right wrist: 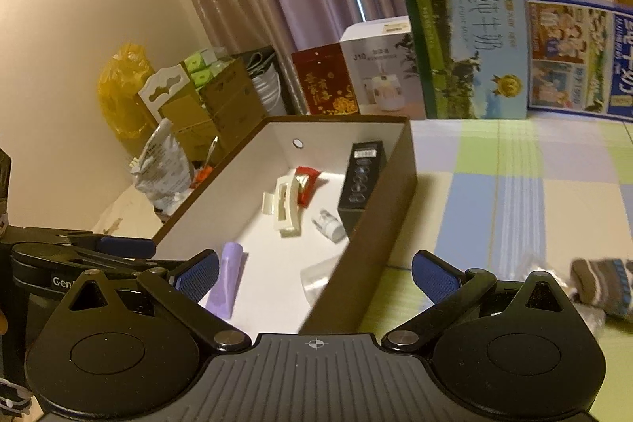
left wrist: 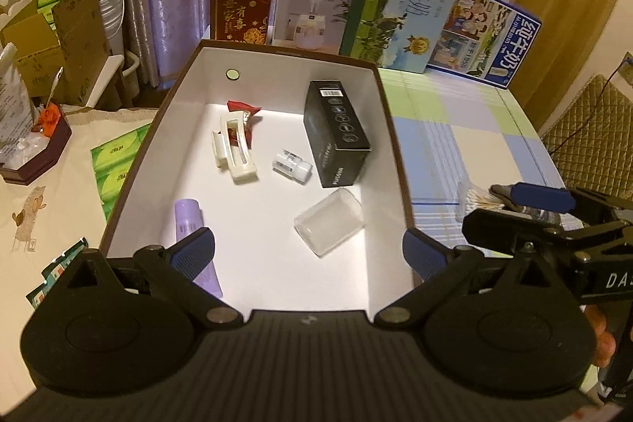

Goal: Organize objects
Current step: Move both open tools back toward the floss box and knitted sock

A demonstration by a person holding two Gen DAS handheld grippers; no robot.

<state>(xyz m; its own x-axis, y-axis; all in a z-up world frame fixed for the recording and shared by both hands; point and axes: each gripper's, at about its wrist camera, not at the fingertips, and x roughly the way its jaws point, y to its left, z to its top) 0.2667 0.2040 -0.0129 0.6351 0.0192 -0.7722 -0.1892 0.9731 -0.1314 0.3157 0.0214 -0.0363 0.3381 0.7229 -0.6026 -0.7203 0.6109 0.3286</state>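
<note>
Right, left hand-held gripper (left wrist: 308, 254) is released, jaws spread wide with nothing between them, tilted down over the near end of the open box (left wrist: 389, 113). Right hand-held gripper (right wrist: 314, 275) is also released and empty, angled lower across the box's near right corner, above the checked surface (right wrist: 514, 184). Inside the box: purple tube (left wrist: 196, 244) near left, clear plastic cup (left wrist: 328, 222) lying on its side near right, cream hair clip (left wrist: 235, 149) partly over a red packet (left wrist: 247, 113), small white bottle (left wrist: 292, 165), black carton (left wrist: 336, 133) leaning on the right wall. A striped sock (right wrist: 603, 287) lies outside on the surface at right. Cartons (left wrist: 399, 6) stand behind the box.
</note>
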